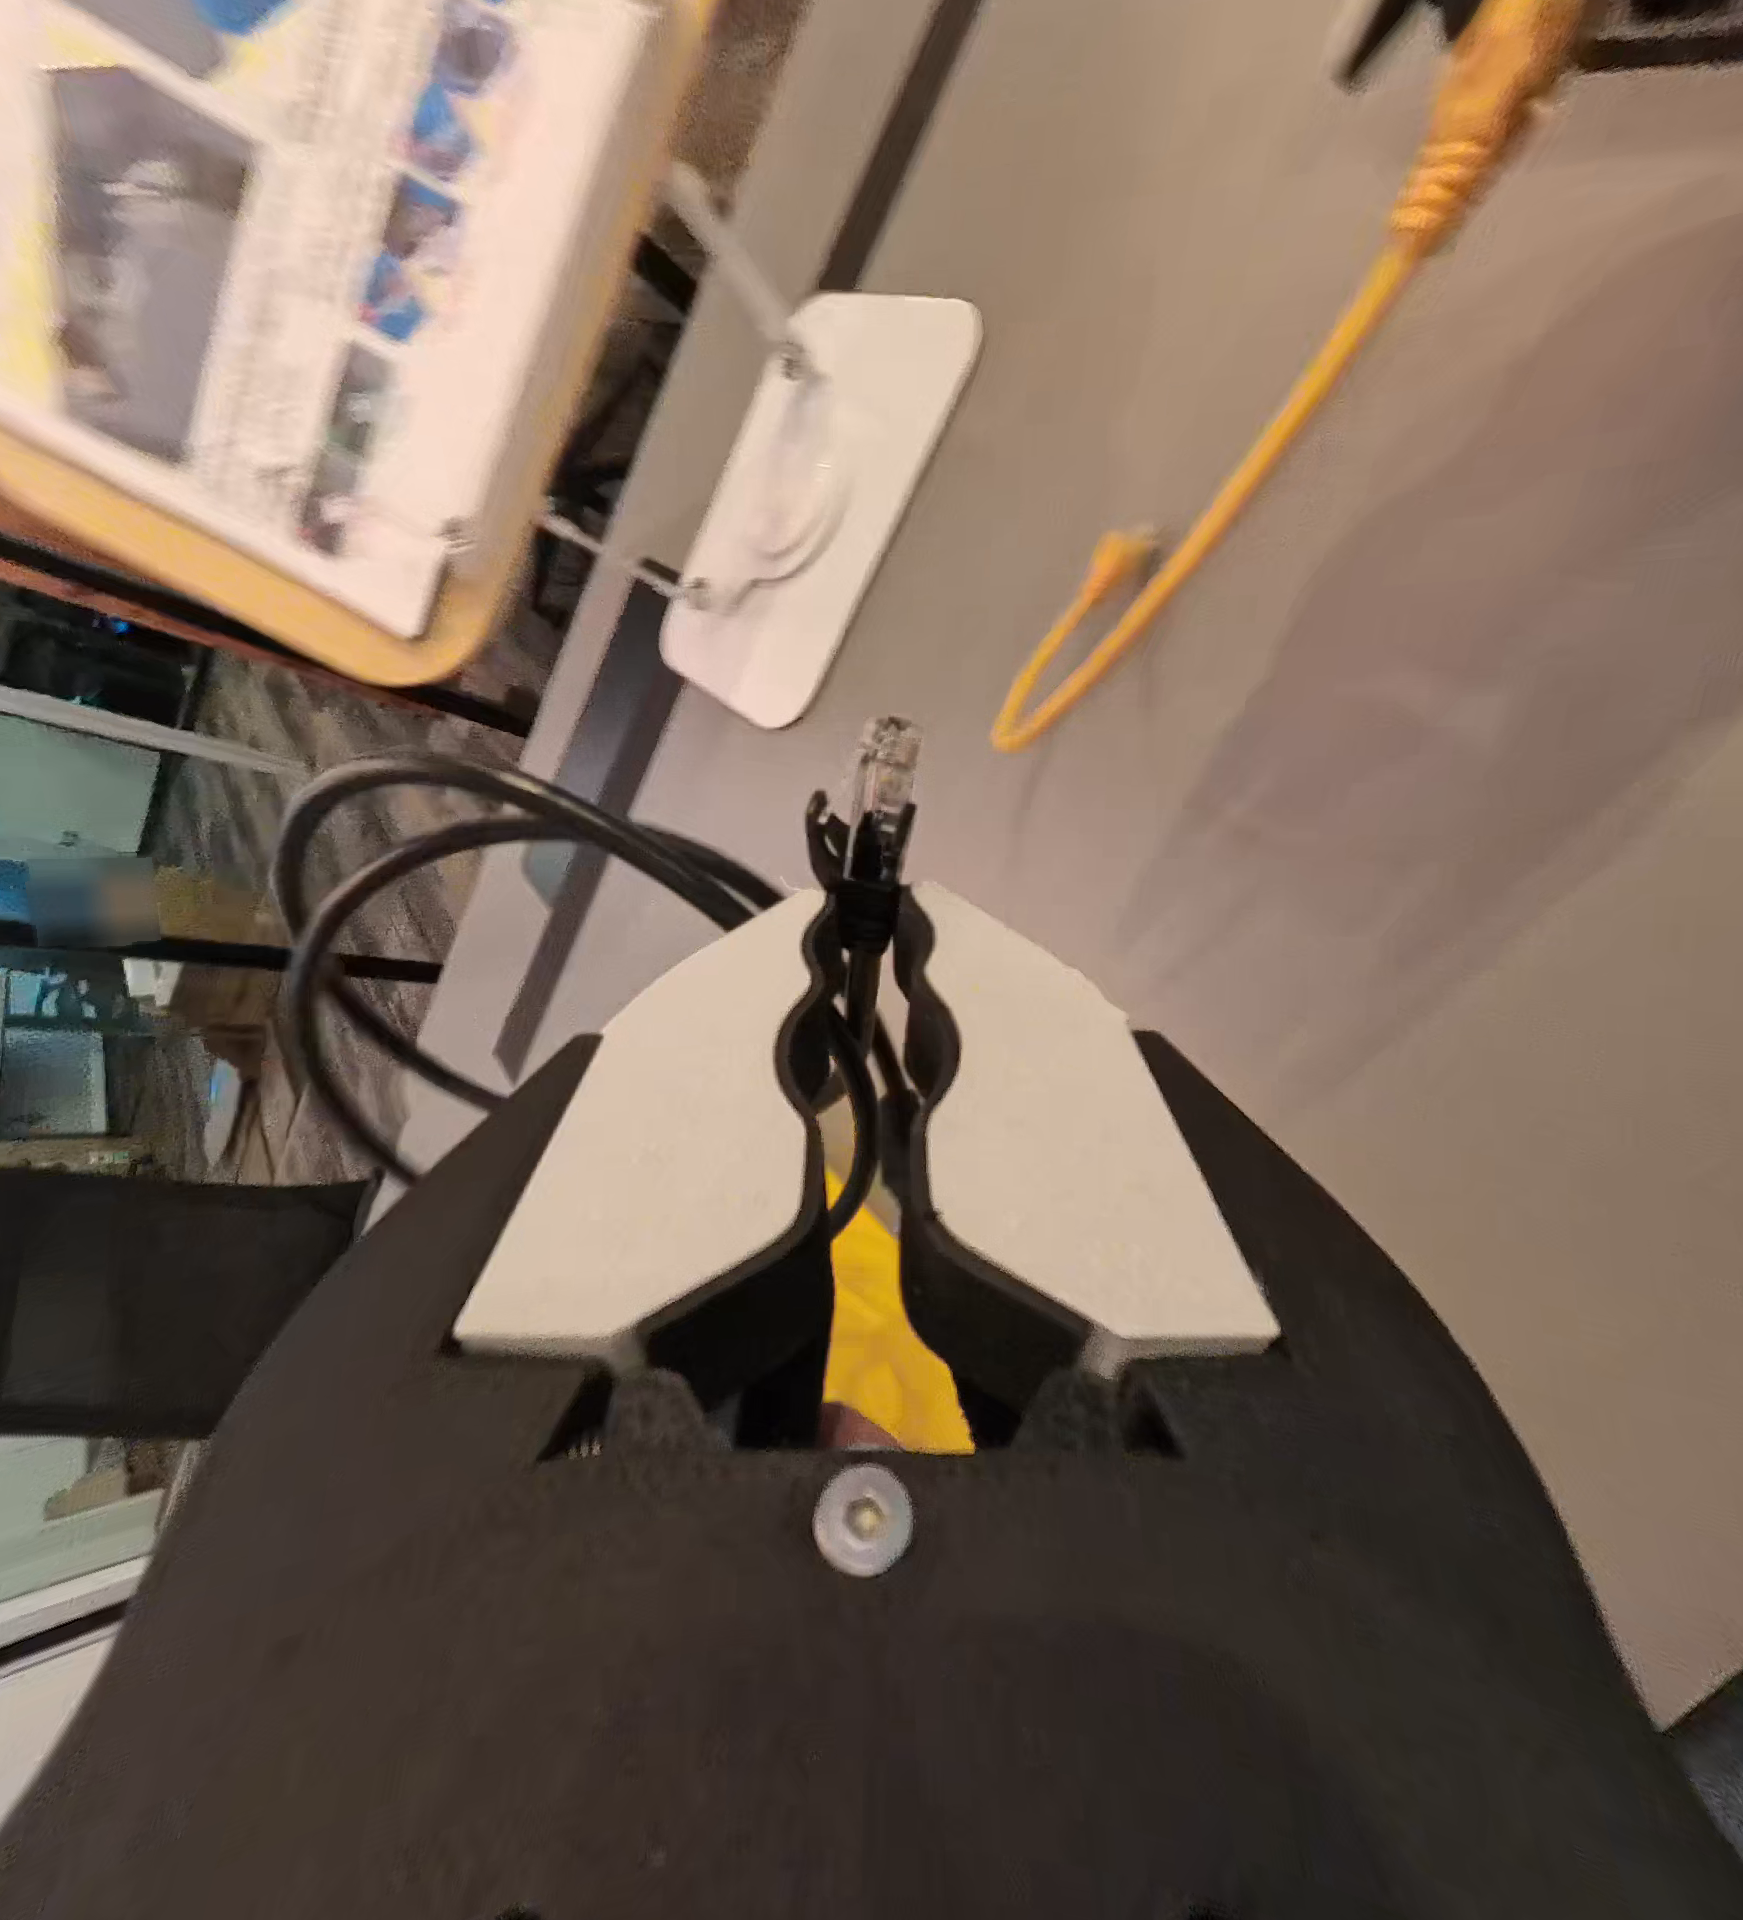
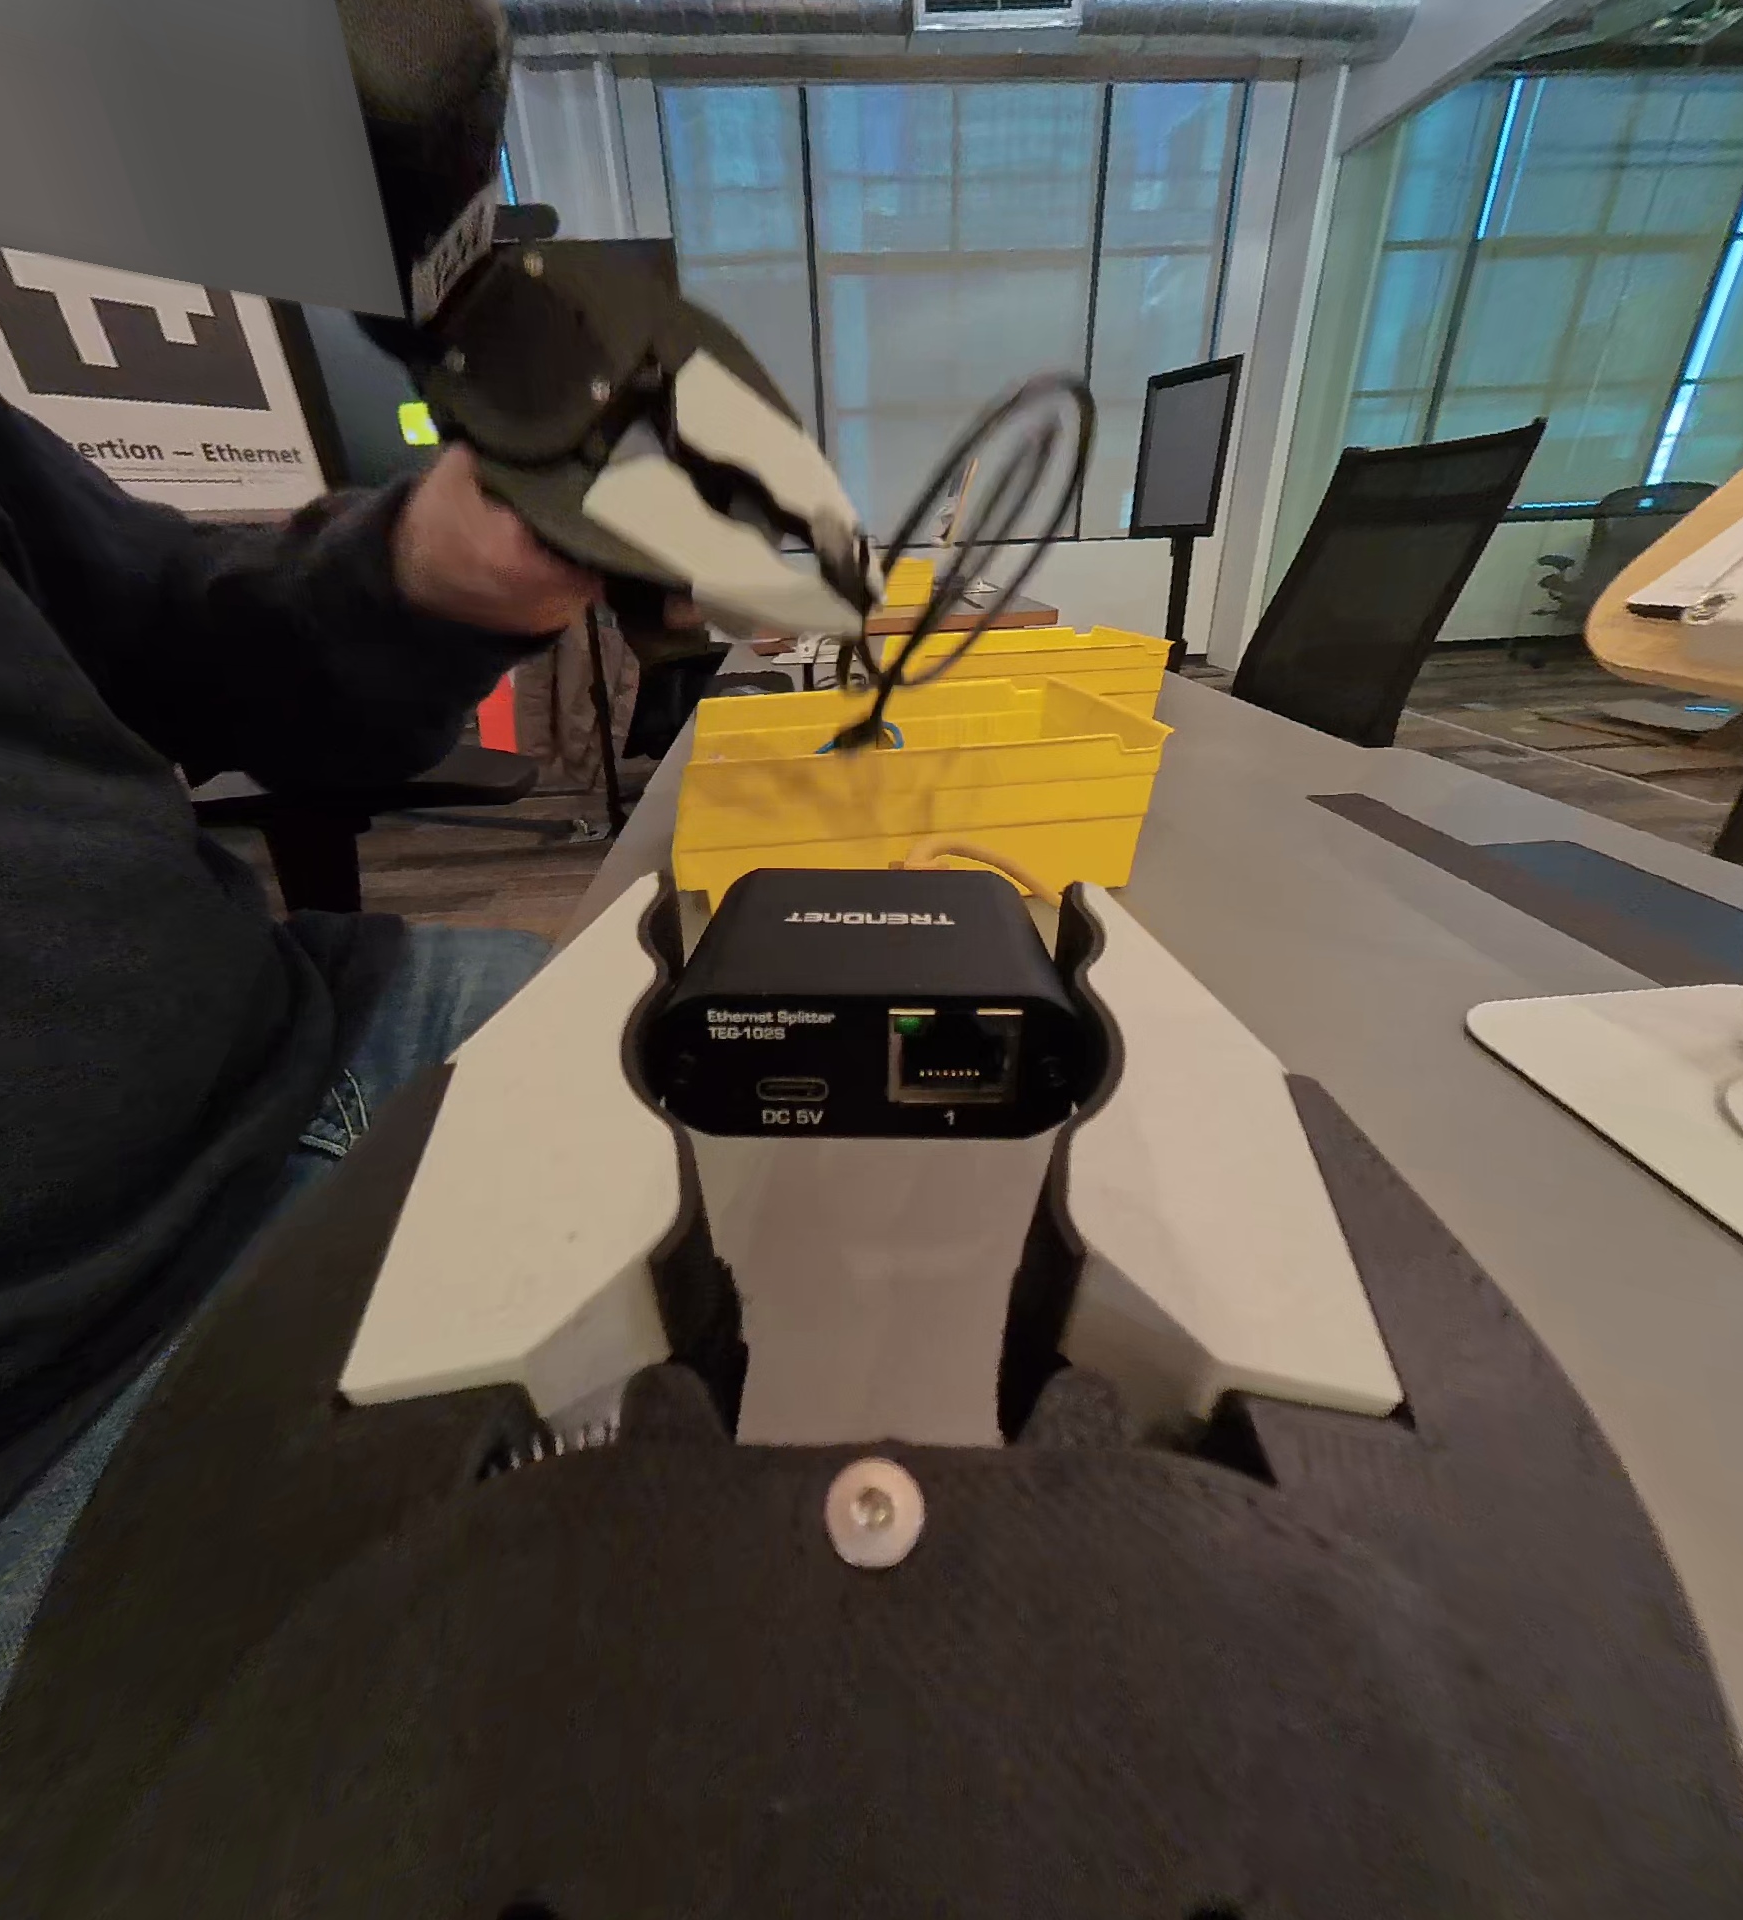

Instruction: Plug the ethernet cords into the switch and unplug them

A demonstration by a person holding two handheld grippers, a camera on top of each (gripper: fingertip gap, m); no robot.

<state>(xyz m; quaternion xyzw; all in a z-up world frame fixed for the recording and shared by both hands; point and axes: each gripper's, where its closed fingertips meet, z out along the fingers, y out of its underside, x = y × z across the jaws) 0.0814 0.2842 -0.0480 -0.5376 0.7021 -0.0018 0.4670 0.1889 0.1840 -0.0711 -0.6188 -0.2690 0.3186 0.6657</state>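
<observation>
Step in hand: presenting the second cord for insertion. The left hand-held gripper (image 1: 862,914) is clenched on the black ethernet cord (image 1: 410,935) just behind its clear plug (image 1: 882,764), which projects forward past the fingertips; the cord's slack loops to the left. The right hand-held gripper (image 2: 872,997) grasps the black switch (image 2: 872,1003) by its two sides on the grey table (image 2: 1366,935), its empty port (image 2: 953,1055) facing the camera. A yellow ethernet cord (image 1: 1251,468) already enters the switch's far side. Yellow bins (image 2: 908,790) stand behind.

Next move, as judged: bring the plug round to the open port, align its latch, and press it home while the right hand-held gripper braces the switch.
</observation>
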